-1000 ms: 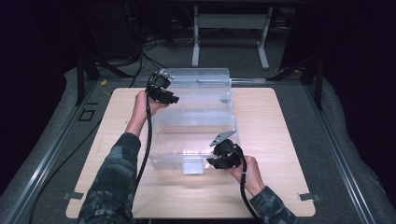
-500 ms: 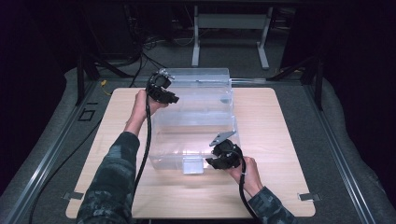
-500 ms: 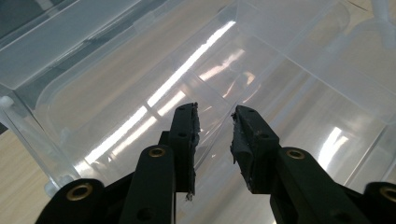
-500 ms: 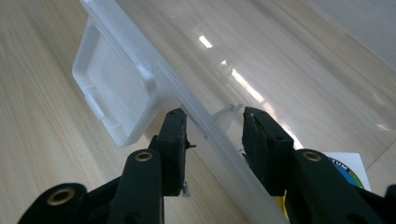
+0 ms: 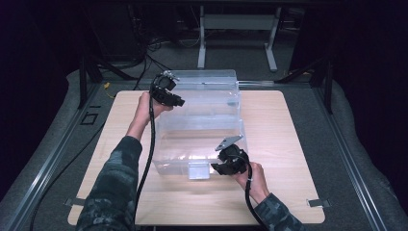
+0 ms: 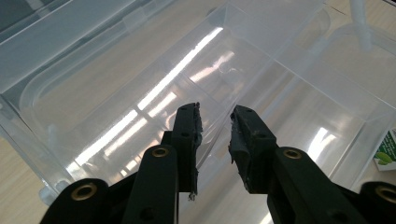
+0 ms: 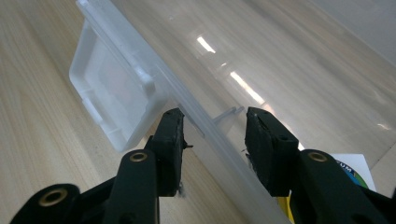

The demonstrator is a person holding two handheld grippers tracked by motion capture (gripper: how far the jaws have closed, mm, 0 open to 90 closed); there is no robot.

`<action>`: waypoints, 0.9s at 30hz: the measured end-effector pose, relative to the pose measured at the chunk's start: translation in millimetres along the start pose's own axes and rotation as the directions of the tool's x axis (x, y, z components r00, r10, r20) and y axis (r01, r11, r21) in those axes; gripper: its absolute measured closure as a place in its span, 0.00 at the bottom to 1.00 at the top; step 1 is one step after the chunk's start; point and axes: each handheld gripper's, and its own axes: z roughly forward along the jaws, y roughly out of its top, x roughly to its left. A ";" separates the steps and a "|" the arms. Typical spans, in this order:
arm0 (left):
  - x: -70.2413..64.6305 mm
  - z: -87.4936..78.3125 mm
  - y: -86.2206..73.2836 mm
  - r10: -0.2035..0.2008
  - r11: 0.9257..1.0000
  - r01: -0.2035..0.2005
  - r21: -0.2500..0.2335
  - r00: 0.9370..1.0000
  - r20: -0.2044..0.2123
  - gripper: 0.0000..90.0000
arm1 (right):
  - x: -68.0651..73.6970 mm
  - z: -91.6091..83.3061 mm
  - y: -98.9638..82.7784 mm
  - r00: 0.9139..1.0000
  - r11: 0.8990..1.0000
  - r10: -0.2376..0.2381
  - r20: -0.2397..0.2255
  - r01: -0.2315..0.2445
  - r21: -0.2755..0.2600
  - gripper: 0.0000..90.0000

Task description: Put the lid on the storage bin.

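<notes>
Clear plastic storage bin (image 5: 202, 120) sits mid-desk (image 5: 288, 144) with its lid (image 5: 192, 154) flopped open toward 6 o'clock. Left tool (image 5: 179, 101), arm stretched to 11 o'clock, has been closing and pinches the bin's rim. Right tool (image 5: 215, 167), wrist low at 5 o'clock, has been opening, its jaws loosely astride the lid's edge.

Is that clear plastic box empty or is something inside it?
Empty, it seems: through the clear plastic box only its own walls, light glints and the wooden table show.
</notes>
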 end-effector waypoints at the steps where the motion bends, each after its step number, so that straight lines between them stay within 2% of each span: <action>1: -0.3 -0.6 -0.2 -0.001 1.000 0.001 -0.001 1.000 0.003 0.79 | 0.0 0.0 0.0 1.000 1.000 0.000 0.001 0.000 -0.001 0.64; 8: -0.5 -7.1 -4.7 0.000 1.000 0.001 -0.007 1.000 0.015 0.81 | 1.0 1.0 -0.9 1.000 1.000 -0.003 0.010 0.003 -0.006 0.60; 12: -1.2 -12.3 -7.0 -0.006 1.000 0.007 -0.024 0.999 0.039 0.81 | 1.4 1.3 -0.6 1.000 1.000 0.001 0.015 -0.001 -0.004 0.59; 27: -11.4 -21.9 -11.2 0.016 0.999 -0.014 -0.050 0.999 0.038 0.82 | 1.3 2.0 -0.5 1.000 1.000 0.005 0.013 -0.005 -0.003 0.58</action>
